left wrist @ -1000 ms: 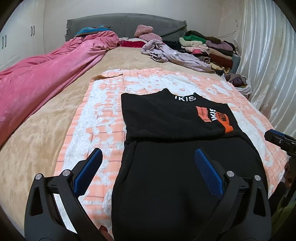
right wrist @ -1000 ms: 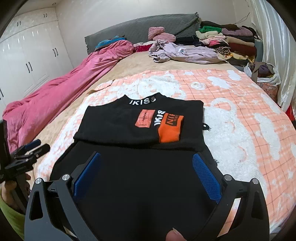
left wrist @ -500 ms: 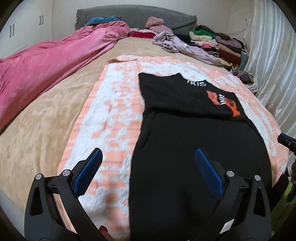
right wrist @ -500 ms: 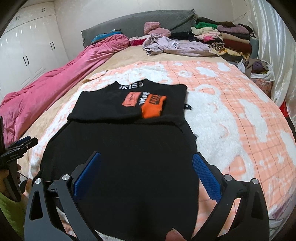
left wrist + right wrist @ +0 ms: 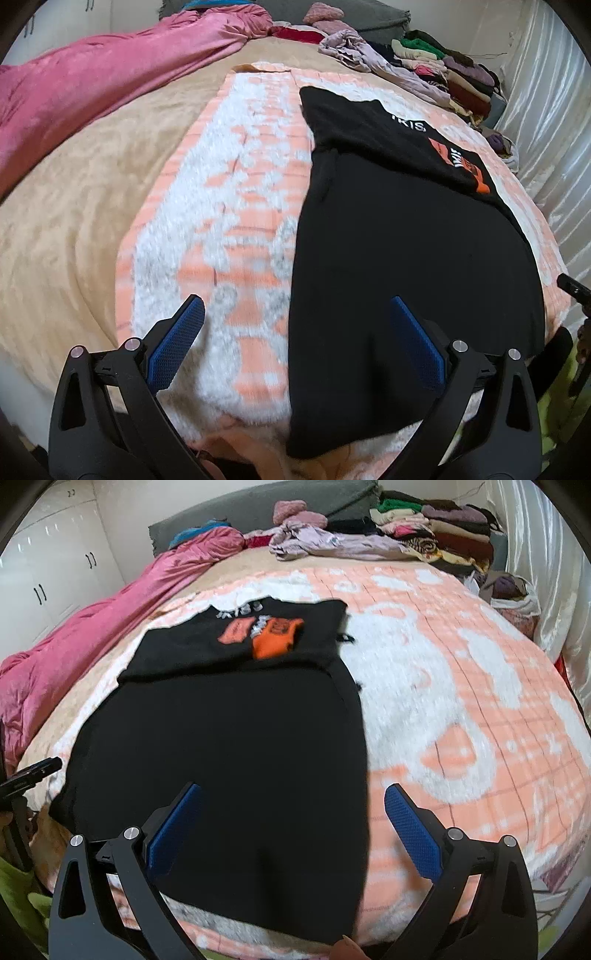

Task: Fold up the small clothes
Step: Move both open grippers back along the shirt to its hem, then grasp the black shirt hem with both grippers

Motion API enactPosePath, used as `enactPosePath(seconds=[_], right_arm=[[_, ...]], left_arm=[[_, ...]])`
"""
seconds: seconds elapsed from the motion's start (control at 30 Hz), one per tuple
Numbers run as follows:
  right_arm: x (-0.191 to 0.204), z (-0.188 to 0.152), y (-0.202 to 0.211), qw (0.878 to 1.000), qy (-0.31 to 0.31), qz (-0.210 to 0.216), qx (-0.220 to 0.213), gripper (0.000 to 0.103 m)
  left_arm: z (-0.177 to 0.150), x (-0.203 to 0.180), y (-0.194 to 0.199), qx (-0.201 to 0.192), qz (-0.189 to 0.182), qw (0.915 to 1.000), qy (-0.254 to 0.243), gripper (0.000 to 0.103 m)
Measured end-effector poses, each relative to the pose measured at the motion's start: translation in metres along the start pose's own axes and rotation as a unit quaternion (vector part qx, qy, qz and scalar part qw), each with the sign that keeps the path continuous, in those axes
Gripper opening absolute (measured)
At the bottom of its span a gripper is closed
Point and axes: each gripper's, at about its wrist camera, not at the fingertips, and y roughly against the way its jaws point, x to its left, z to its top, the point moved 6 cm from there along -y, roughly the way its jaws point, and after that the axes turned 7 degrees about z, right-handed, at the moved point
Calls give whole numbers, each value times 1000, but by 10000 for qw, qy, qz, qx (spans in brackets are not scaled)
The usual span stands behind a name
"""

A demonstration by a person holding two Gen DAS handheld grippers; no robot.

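Note:
A black garment [image 5: 399,243] [image 5: 229,746] with an orange patch and white lettering lies flat on a peach-and-white blanket [image 5: 236,206] [image 5: 450,686], its far end folded over. My left gripper [image 5: 295,314] hovers open above the garment's near left edge, holding nothing. My right gripper [image 5: 293,805] is open over the near right edge, also empty. The tip of the right gripper shows at the right rim of the left wrist view, and the left one's tip at the left rim of the right wrist view.
A pink duvet [image 5: 96,81] [image 5: 96,635] runs along the bed's left side. Stacked folded clothes [image 5: 436,531] and a loose lilac garment [image 5: 325,542] sit by the grey headboard. A bag of clothes [image 5: 513,594] and shiny curtains stand to the right.
Both grippers have pulled back toward the foot of the bed and risen, so the whole garment and its near hem now show. The garment itself has not moved.

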Motion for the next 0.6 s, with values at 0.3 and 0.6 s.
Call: enactPosePath(seconds=[0.3, 0.6], right_arm=[[-13, -33, -4, 9995, -110, 9, 302, 98], [-24, -55, -1, 9983, -279, 187, 474, 97]], left_arm=[[-20, -9, 5, 132, -347, 9993, -45, 93], [-32, -25, 2, 363, -762, 9964, -55, 91]])
